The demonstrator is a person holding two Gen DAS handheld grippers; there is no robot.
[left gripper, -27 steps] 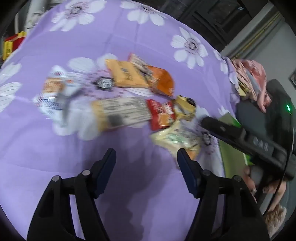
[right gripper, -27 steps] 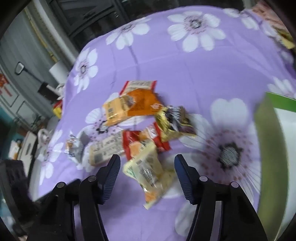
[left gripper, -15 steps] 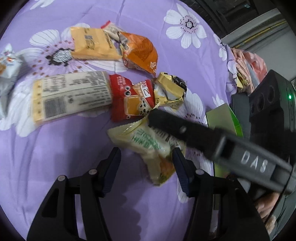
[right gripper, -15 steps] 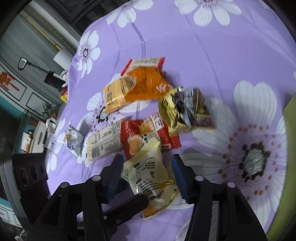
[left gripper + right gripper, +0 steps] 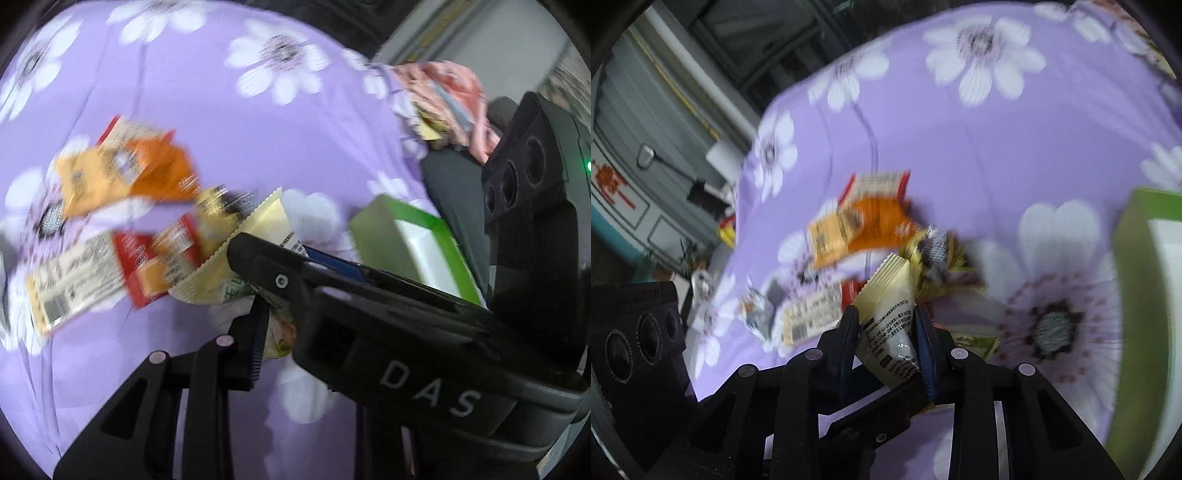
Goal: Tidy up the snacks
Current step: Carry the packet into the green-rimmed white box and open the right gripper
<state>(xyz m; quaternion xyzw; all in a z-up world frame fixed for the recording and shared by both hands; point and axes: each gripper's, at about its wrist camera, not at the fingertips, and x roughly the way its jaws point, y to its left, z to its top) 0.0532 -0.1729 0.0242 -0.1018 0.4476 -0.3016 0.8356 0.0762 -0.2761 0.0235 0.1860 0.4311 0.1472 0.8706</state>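
Note:
A pale yellow snack packet (image 5: pixel 886 321) stands upright off the purple flowered cloth (image 5: pixel 997 155), with my right gripper (image 5: pixel 886 325) shut on its middle. In the left wrist view the same packet (image 5: pixel 258 229) sticks out past the right gripper (image 5: pixel 251 258), which crosses in front. My left gripper (image 5: pixel 284 328) is shut on the packet's lower end; only its left finger (image 5: pixel 256 332) shows, the other is hidden behind the right gripper. Behind lie an orange packet (image 5: pixel 879 221), a yellow-and-dark packet (image 5: pixel 934 254), a red packet (image 5: pixel 147 266) and a long cream bar (image 5: pixel 809 317).
A green box (image 5: pixel 1137 295) with a white inside stands at the right, close to the held packet. A small silver packet (image 5: pixel 757 314) lies at the left of the pile. A pink bundle (image 5: pixel 443 96) sits at the cloth's far right edge. Both views are blurred.
Both grippers were open above the pile; they have closed on the pale yellow packet, which has come up off the cloth and stands upright.

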